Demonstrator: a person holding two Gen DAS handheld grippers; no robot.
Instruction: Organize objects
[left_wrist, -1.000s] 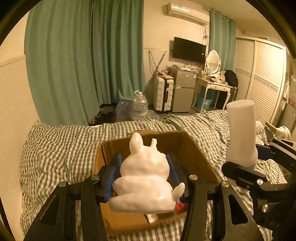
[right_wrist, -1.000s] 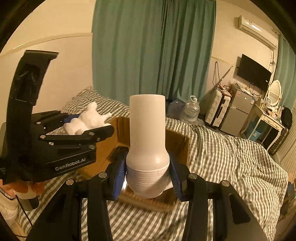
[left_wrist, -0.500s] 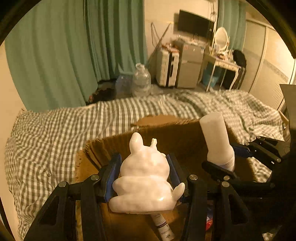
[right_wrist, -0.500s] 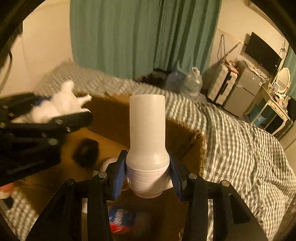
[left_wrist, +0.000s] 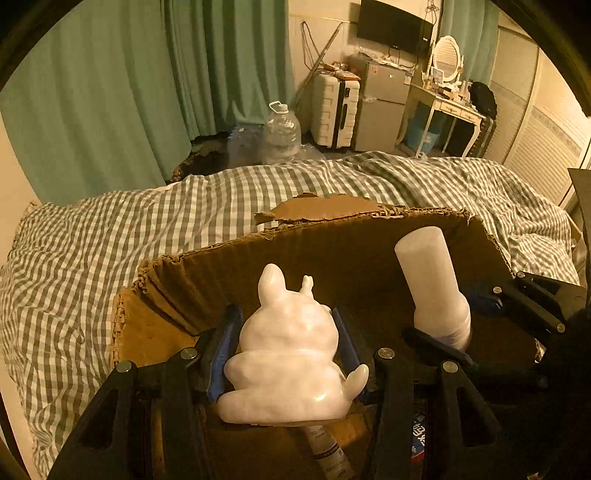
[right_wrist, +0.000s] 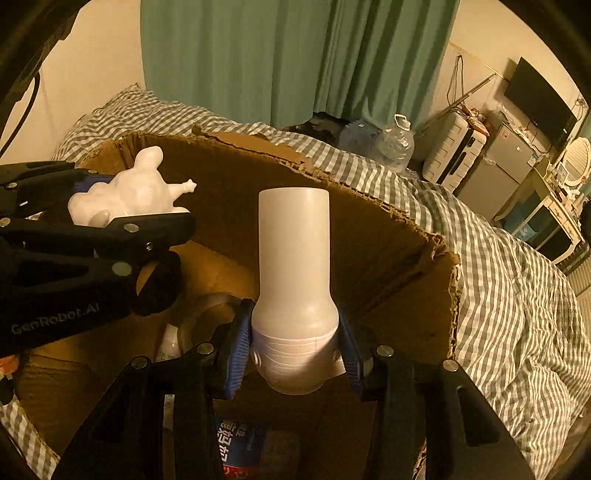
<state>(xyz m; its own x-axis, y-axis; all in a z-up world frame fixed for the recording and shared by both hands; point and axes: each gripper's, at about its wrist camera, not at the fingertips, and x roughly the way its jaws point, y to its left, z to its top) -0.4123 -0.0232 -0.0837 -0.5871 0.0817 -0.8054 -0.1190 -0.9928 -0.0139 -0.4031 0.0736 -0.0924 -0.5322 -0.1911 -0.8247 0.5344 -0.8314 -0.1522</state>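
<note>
My left gripper (left_wrist: 286, 343) is shut on a white rabbit figurine (left_wrist: 288, 354) and holds it over the open cardboard box (left_wrist: 351, 236) on the bed. My right gripper (right_wrist: 293, 343) is shut on the wide base of a white plastic bottle (right_wrist: 293, 258), held upright inside the box (right_wrist: 369, 221). The bottle also shows at the right of the left wrist view (left_wrist: 432, 284). The figurine shows at the left of the right wrist view (right_wrist: 136, 192), clamped in the left gripper (right_wrist: 129, 206).
The box holds a tube (left_wrist: 328, 454), a blue and red packet (right_wrist: 240, 443), a black round object (right_wrist: 159, 284) and a clear item (right_wrist: 207, 314). The gingham bedspread (left_wrist: 110, 240) surrounds it. A water jug (left_wrist: 280, 133), suitcase (left_wrist: 334, 107) and fridge (left_wrist: 380, 99) stand beyond.
Both grippers have moved forward and down toward the box with their loads. The box walls now fill more of both views; the bottle sits lower between the walls.
</note>
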